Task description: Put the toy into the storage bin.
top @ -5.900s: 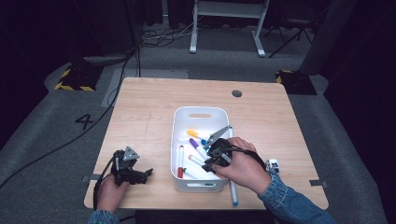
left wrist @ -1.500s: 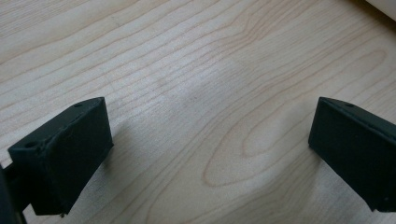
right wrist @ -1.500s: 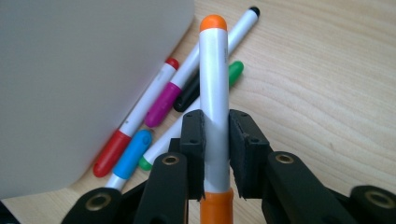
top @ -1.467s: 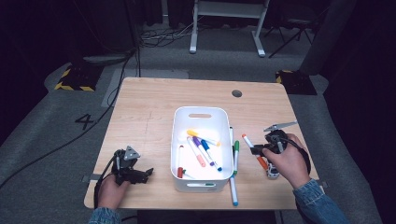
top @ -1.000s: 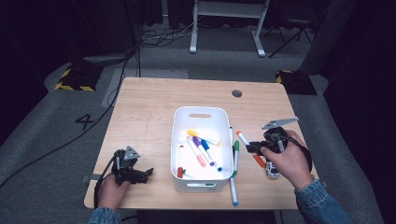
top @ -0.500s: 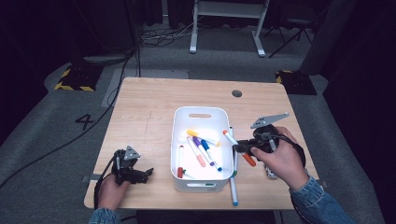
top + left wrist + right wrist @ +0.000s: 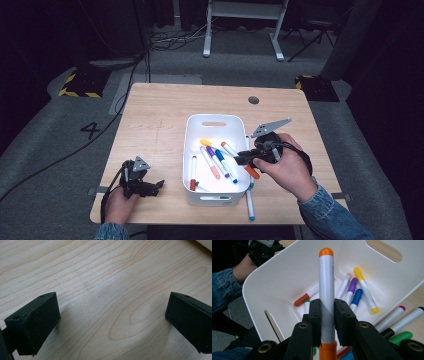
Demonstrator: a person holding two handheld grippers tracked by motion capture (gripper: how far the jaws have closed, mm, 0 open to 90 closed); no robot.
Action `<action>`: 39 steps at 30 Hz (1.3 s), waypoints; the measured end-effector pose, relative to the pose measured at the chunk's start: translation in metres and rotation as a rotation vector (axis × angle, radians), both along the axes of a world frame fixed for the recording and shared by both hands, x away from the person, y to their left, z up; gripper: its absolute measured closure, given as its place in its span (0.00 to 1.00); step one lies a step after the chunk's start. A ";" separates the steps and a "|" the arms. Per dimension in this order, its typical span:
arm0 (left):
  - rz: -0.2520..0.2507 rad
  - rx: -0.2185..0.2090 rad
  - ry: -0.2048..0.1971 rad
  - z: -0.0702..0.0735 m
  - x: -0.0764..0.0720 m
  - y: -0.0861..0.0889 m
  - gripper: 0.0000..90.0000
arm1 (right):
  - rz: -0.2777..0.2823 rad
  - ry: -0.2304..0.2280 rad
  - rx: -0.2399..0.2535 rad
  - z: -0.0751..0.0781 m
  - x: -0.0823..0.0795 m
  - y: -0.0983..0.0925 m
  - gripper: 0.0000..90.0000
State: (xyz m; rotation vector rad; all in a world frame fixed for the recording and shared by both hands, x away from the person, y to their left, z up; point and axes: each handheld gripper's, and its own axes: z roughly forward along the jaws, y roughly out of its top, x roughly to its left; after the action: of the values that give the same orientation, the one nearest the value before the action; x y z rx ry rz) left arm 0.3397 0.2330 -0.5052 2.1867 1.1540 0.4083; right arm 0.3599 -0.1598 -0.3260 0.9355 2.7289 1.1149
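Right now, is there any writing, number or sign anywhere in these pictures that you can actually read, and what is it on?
"4": a white number on the grey floor, left of the table.
Yellow and black hazard stripes, a sign without words, on the floor pads beyond the table's far corners.
Nothing readable on the orange-capped marker in the right gripper, on the markers in the white bin, or on the bin itself.

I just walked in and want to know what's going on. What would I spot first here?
First, the white bin in the middle of the wooden table, with colourful markers lying inside. Next, the right gripper over the bin's right edge, clamped on an orange marker that points into the bin. The left gripper rests open near the table's front left corner.
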 end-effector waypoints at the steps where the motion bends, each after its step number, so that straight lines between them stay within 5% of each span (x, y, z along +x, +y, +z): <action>1: 0.000 -0.001 0.000 0.000 0.000 0.000 0.00 | 0.009 0.000 0.001 0.001 0.000 0.002 0.85; 15: 0.000 0.000 0.000 0.000 0.000 0.000 0.00 | 0.070 0.002 0.013 -0.002 -0.003 0.023 0.85; 39: 0.000 -0.001 0.000 0.000 0.000 0.000 0.00 | 0.138 0.050 -0.080 -0.036 -0.007 0.043 0.85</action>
State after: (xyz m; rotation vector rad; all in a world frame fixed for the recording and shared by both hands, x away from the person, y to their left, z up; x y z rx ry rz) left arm 0.3398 0.2330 -0.5052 2.1860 1.1539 0.4076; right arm 0.3527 -0.1170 -0.3617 0.7859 2.8937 1.0057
